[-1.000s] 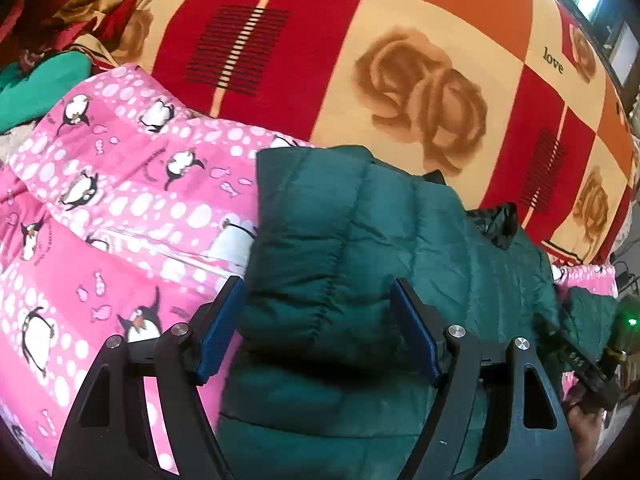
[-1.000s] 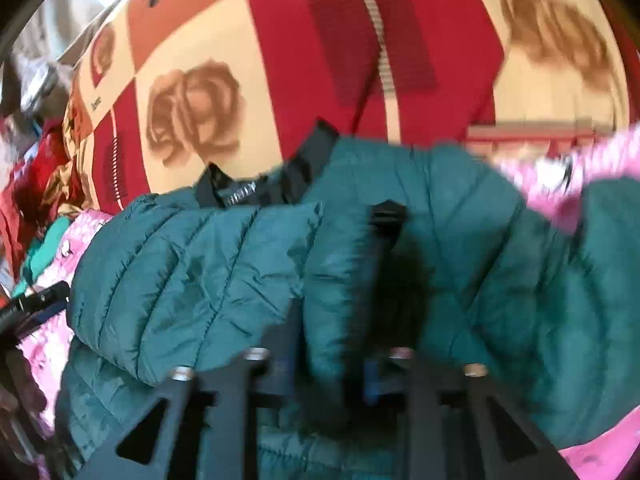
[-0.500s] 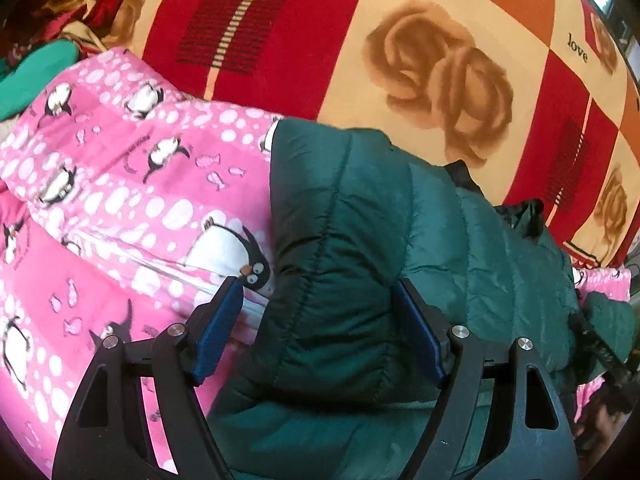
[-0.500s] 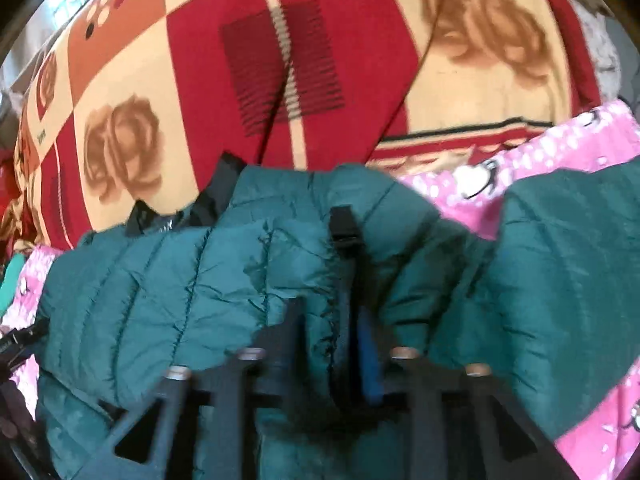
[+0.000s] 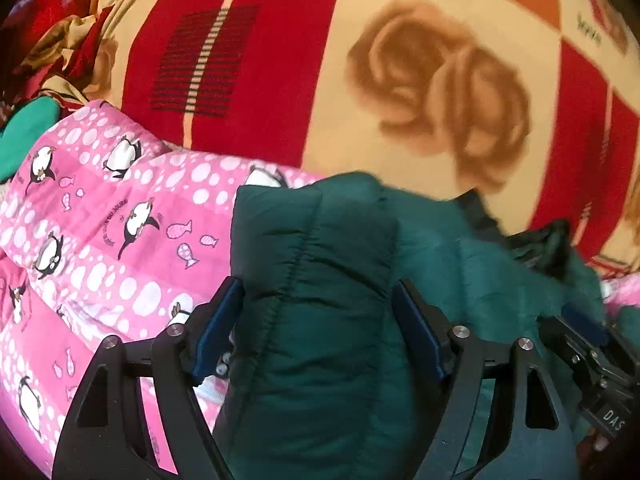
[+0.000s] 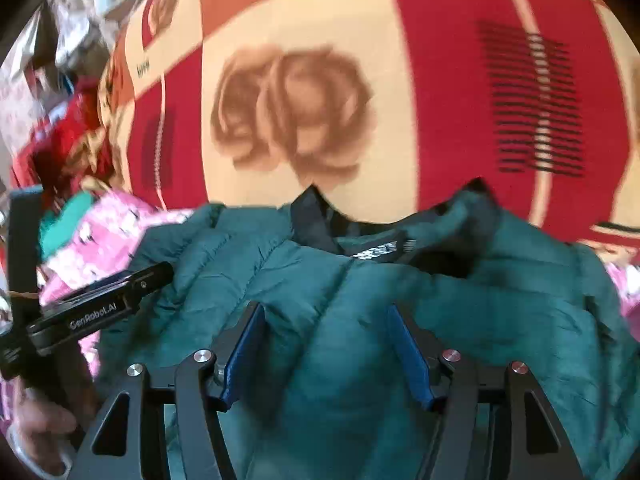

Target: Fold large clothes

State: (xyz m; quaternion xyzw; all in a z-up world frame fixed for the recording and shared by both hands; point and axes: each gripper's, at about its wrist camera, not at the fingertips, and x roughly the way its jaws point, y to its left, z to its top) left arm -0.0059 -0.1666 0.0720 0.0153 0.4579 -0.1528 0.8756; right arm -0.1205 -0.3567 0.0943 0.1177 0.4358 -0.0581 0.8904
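Looking along my left gripper (image 5: pixel 316 320), I see its two blue pads standing apart, straddling a puffy fold of the one dark green quilted jacket (image 5: pixel 320 360) that fills the lower middle of the frame; I cannot tell whether the pads press it. My right gripper (image 6: pixel 326 344) has just been opening, its two pads now parted over the same jacket, with quilted fabric between them but loose. One black collar (image 6: pixel 316 220) sits at the jacket's upper edge, mid-frame. One pink penguin-print quilt (image 5: pixel 100 240) lies under it at the left. Behind both, filling the upper frame, spreads one red-and-cream blanket (image 5: pixel 280 60) with brown roses.
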